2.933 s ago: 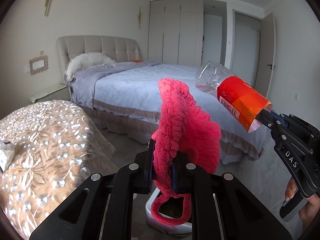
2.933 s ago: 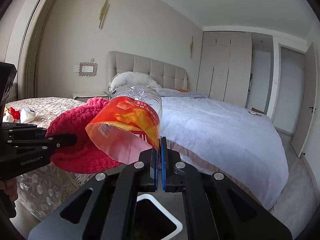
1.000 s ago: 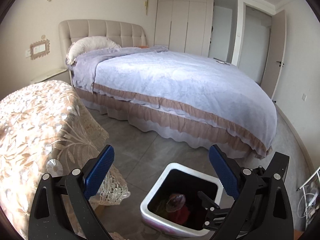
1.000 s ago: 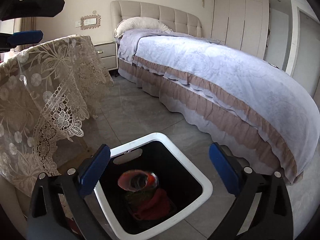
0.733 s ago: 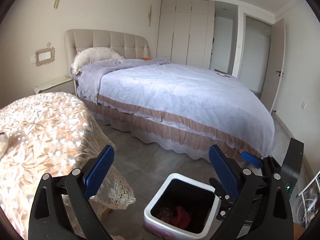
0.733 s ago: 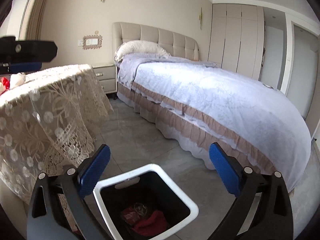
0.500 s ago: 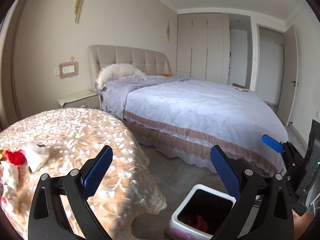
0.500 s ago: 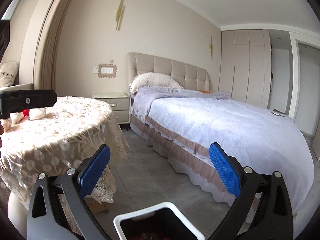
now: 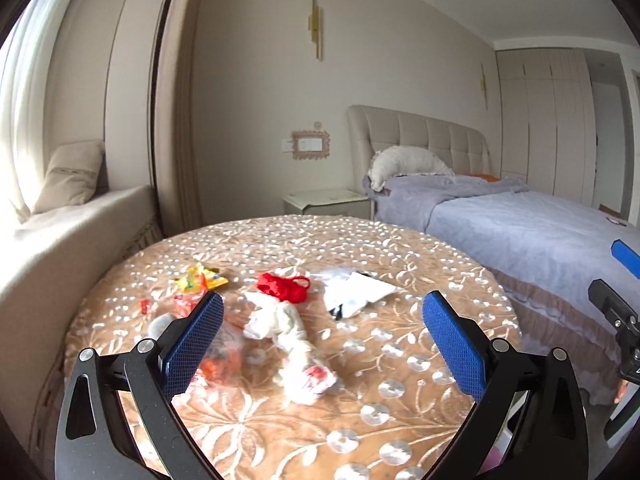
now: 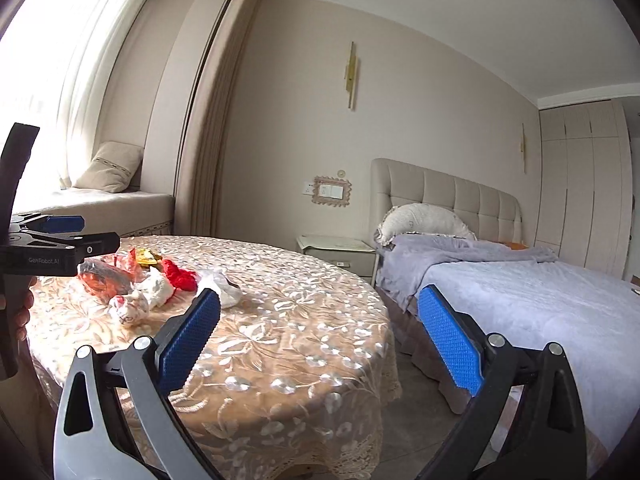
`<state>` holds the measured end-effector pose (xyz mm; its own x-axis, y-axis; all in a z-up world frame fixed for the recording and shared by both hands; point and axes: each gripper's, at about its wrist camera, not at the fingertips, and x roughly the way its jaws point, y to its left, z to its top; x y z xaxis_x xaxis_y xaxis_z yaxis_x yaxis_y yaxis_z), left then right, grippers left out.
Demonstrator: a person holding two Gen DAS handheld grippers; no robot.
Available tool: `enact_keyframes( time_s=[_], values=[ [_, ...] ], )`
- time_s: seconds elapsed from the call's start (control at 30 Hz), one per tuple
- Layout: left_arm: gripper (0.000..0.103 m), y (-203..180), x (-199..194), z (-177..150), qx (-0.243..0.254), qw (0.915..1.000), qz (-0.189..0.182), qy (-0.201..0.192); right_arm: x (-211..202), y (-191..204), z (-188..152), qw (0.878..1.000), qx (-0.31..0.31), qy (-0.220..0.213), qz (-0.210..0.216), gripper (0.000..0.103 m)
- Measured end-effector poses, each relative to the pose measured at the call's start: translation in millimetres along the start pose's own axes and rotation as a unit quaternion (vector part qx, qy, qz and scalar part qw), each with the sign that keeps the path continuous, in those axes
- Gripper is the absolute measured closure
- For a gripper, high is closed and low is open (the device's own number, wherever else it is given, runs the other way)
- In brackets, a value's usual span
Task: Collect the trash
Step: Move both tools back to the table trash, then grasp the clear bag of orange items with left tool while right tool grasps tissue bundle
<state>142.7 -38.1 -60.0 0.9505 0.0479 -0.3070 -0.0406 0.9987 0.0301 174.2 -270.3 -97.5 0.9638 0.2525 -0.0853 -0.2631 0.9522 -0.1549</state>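
Trash lies on a round table (image 9: 400,360) with a beige lace cloth: a red knitted piece (image 9: 282,286), crumpled white tissue (image 9: 288,332), a white plastic wrapper (image 9: 354,290), a yellow wrapper (image 9: 198,278) and an orange-labelled clear bag (image 9: 218,354). My left gripper (image 9: 324,344) is open and empty above the table's near side, over the tissue. My right gripper (image 10: 318,340) is open and empty, to the right of the table (image 10: 288,344); its view shows the trash pile (image 10: 140,284) at the left with the left gripper's fingers (image 10: 64,224) above it.
A bed (image 9: 540,232) with a lilac cover stands right of the table, with a nightstand (image 9: 326,202) beside its headboard. A window seat (image 9: 60,232) with a cushion runs along the left. The floor gap (image 10: 416,412) between table and bed shows in the right wrist view.
Both grippers let the red knit and the bottle fall into the white bin, then rose and swung left from the bin to the table with the trash.
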Motion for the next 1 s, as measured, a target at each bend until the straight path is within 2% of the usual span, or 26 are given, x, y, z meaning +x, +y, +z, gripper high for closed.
enact_keyframes(
  time_s=[0.2, 0.3, 0.43, 0.7, 0.77, 0.83, 0.87, 0.93, 1.0],
  values=[
    [0.005, 63.6, -3.2, -10.2, -0.016, 0.9978, 0.060, 0.024, 17.8, 55.4, 19.2, 0.998, -0.019, -0.003, 0.054, 0.005],
    [0.005, 85.3, 2.4, -16.7, -0.029, 0.9961, 0.071, 0.042, 23.9, 77.8, 26.0, 0.997, -0.028, -0.004, 0.073, 0.004],
    [0.005, 99.9, 16.1, -21.3, -0.038, 0.9956, 0.056, 0.064, 34.8, 99.6, 29.9, 0.995, -0.044, 0.004, 0.088, 0.004],
    [0.006, 102.0, 54.1, -31.9, -0.048, 0.9921, 0.018, 0.115, 50.3, 129.4, 30.9, 0.993, -0.061, 0.019, 0.103, 0.005],
    [0.018, 103.9, 65.8, -35.3, -0.060, 0.9877, 0.001, 0.144, 51.2, 131.9, 30.8, 0.992, -0.062, 0.022, 0.103, 0.005],
    [0.041, 106.7, 74.0, -39.4, -0.082, 0.9825, -0.027, 0.165, 51.5, 132.7, 30.7, 0.992, -0.064, 0.025, 0.102, 0.004],
    [0.047, 107.4, 76.9, -41.3, -0.086, 0.9811, -0.029, 0.171, 52.1, 133.2, 30.8, 0.992, -0.064, 0.026, 0.101, 0.005],
    [0.069, 105.5, 81.2, -44.3, -0.079, 0.9808, -0.032, 0.175, 53.6, 133.4, 30.3, 0.992, -0.062, 0.030, 0.103, 0.004],
    [0.080, 102.2, 81.9, -46.3, -0.072, 0.9816, -0.033, 0.174, 55.5, 134.6, 29.2, 0.992, -0.061, 0.036, 0.105, 0.004]
  ],
)
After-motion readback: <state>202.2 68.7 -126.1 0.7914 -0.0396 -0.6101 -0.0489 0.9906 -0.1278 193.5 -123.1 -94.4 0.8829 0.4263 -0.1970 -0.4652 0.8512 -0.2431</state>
